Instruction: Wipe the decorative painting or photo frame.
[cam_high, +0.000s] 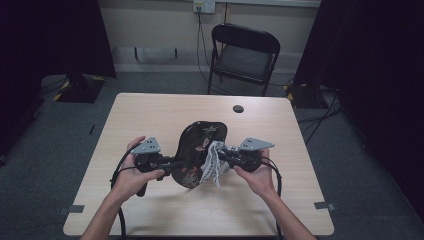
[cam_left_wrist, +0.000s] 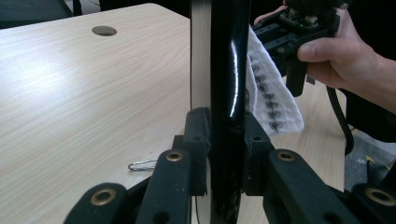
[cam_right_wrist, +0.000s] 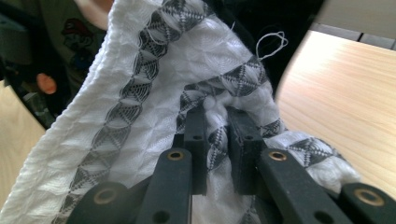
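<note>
A pale wooden table (cam_high: 150, 120) is seen from above, with a black folding chair (cam_high: 243, 55) standing beyond its far edge and a round cable hole (cam_high: 238, 108) near that edge. Over the middle of the table a black lacquered tray (cam_high: 197, 150) with a painted pattern is held up off the surface, tilted so that its decorated face is turned towards the cloth. Its near rim is clamped between the jaws of the left gripper (cam_left_wrist: 224, 140), seemingly so that the tray is kept steady while it is wiped. A white cloth (cam_right_wrist: 140, 112) with grey woven bands is pinched in a bunched fold by the closed jaws of the right gripper (cam_right_wrist: 217, 140), and is pressed against the tray's face, the loose end hanging below. A paper clip (cam_left_wrist: 142, 164) lies on the tabletop just beside the left gripper, apart from the work
</note>
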